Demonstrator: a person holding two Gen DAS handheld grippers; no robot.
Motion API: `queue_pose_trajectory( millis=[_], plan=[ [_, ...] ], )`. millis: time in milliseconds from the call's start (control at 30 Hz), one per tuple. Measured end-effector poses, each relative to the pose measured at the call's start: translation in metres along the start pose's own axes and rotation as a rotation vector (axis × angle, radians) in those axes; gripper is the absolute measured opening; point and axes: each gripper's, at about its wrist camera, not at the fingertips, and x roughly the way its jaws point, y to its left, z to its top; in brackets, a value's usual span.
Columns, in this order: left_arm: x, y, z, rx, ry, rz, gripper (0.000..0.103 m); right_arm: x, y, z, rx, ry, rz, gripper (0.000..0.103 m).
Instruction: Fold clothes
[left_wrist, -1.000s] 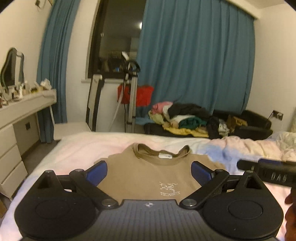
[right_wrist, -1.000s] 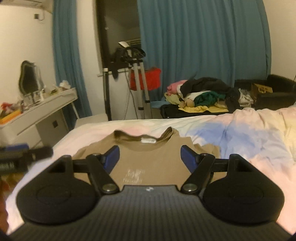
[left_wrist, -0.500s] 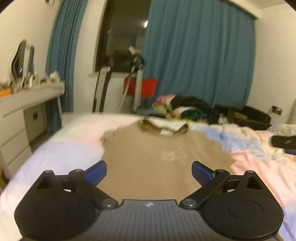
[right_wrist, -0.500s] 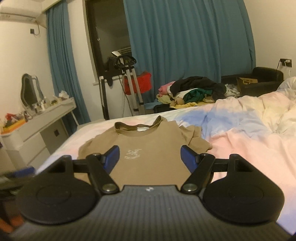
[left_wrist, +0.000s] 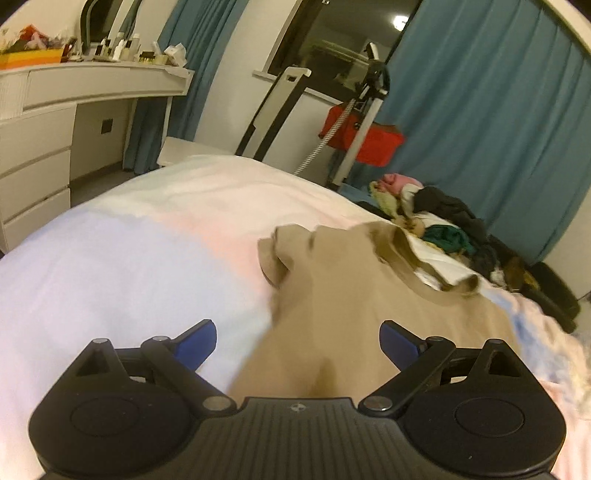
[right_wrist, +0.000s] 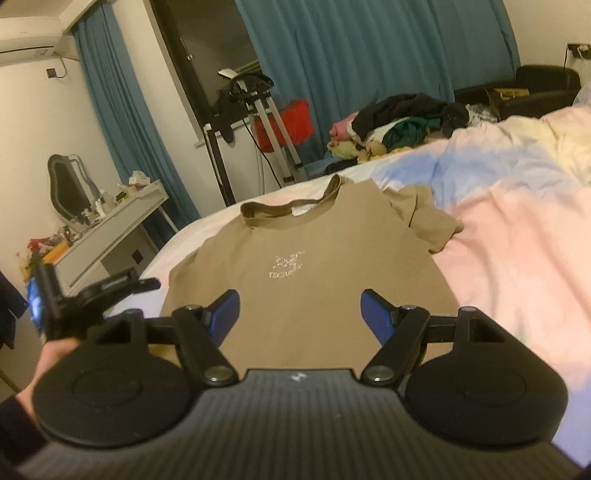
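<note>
Left wrist view: the left claw (left_wrist: 297, 341) is spread wide, its blue pads (left_wrist: 195, 341) empty, low over the left side of a tan T-shirt (left_wrist: 354, 314) that lies on the bed (left_wrist: 129, 251). The shirt's left sleeve (left_wrist: 275, 260) is bunched and its collar (left_wrist: 413, 266) is rumpled. Beyond the bed stand a white dressing table (left_wrist: 85, 96) crowded with small bottles, a folded treadmill (left_wrist: 273, 107), a red bag (left_wrist: 365, 138) and teal curtains (left_wrist: 491, 110). A heap of clothes (left_wrist: 439, 218) sits past the bed's far edge.

Right wrist view: the right claw (right_wrist: 300, 314) is also wide open with nothing between its pads (right_wrist: 375, 314), above the shirt's lower half. The tan T-shirt (right_wrist: 306, 251) lies flat, front up, white logo (right_wrist: 288, 264) showing, on the pastel duvet (right_wrist: 517, 240). Its right sleeve (right_wrist: 424, 218) is creased. At the left edge the left claw (right_wrist: 122, 286) shows, just beside the shirt's left edge, held by a hand (right_wrist: 51, 354). Nothing lies on the shirt. A black sofa (right_wrist: 535, 88) stands behind the heap of clothes (right_wrist: 399, 122).
</note>
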Motion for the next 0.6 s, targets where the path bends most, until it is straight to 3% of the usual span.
queue_pose_trajectory(
  millis=[67,200,333,433,533,600],
  plan=[
    [0.025,-0.003,0.008,0.039,0.003,0.028,0.096,0.013,-0.003,-0.002,0.013,0.020,0.006,0.074],
    [0.068,-0.007,0.020,0.105,0.012,0.083,0.084,0.036,-0.006,-0.003,0.018,0.054,0.006,0.074],
    [0.088,-0.001,0.026,0.049,-0.003,0.079,0.080,0.051,-0.010,-0.005,0.027,0.068,0.002,0.074],
    [0.102,-0.006,0.032,0.060,-0.011,0.125,0.072,0.057,-0.011,-0.005,0.015,0.068,-0.003,0.074],
    [0.117,-0.013,0.036,0.121,0.010,0.150,0.048,0.061,-0.011,-0.006,0.006,0.073,-0.006,0.074],
    [0.120,-0.025,0.037,0.184,0.003,0.165,0.018,0.062,-0.011,-0.006,-0.007,0.071,-0.012,0.074]
  ],
)
